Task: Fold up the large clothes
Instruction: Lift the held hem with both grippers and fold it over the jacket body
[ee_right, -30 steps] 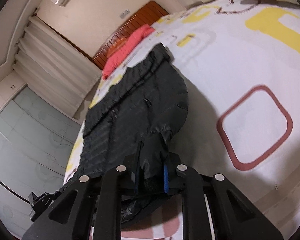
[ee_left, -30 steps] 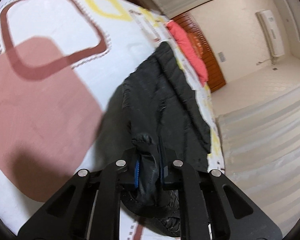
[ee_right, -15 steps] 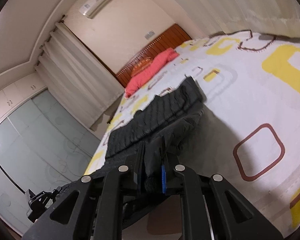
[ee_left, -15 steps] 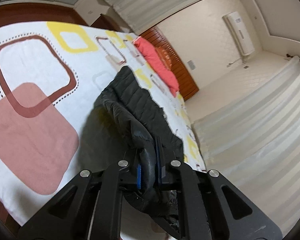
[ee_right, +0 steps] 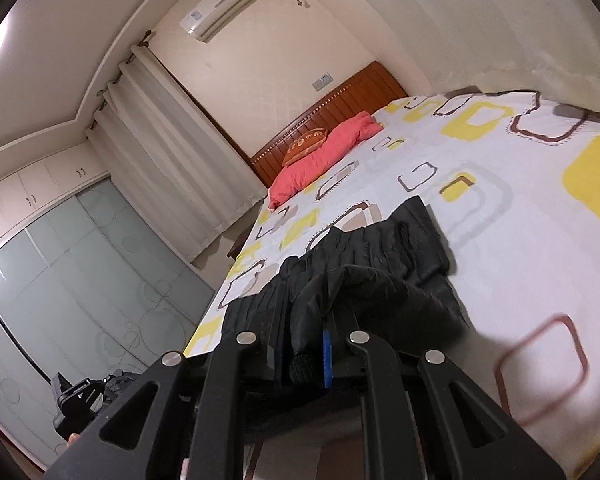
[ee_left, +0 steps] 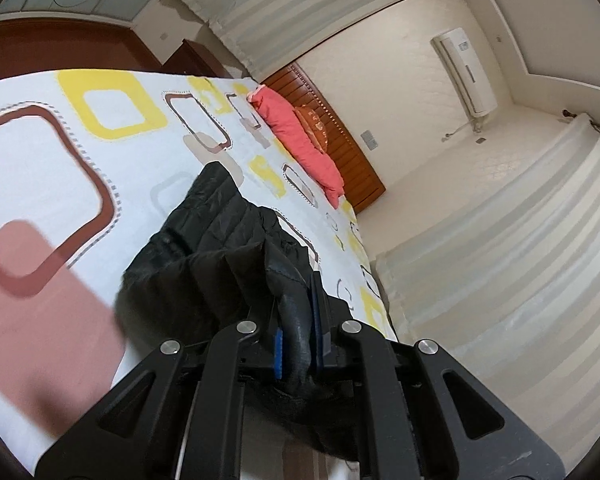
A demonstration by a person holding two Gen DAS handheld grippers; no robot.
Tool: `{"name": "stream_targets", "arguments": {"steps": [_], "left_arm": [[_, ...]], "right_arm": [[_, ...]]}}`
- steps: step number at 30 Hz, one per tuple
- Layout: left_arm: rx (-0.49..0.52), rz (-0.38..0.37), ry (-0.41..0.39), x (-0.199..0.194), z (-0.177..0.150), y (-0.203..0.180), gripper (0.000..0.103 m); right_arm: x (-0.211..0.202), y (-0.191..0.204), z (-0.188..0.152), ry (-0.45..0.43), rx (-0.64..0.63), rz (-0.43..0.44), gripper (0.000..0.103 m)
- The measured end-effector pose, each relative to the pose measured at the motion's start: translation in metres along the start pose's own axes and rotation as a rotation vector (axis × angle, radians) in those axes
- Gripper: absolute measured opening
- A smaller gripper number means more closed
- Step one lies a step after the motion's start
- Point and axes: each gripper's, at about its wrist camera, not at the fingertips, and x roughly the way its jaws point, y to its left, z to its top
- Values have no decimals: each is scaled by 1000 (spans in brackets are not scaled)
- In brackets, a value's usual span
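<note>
1. The bed with its patterned sheet carries the black quilted jacket; the far part lies flat toward the red pillow, the near edge is lifted.
2. Judged step: carrying that edge over to fold; keep both hands level and evenly spaced so the crease falls straight; lay it down before letting go.
3. The left gripper is closed tight on a thick bunch of jacket; the right gripper likewise pinches dark fabric between its blue pads.
</note>
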Motion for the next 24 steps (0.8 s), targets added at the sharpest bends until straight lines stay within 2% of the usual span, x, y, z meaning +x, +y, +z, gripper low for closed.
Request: {"name": "stream_targets", "arguments": {"steps": [6,12,19,24], "left_arm": [[19,70,10,89,38,5,10],[44,159,34,197,67,12,10],[101,252,71,295,81,27,10],[128,330,106,342,83,47,10]], "right_arm": [[84,-12,34,30,3,-24,13],[176,-27,57,84,-20,-98,13],[278,-61,70,153,-16,-189,13],[327,-82,67,198,-27,-259,13]]}}
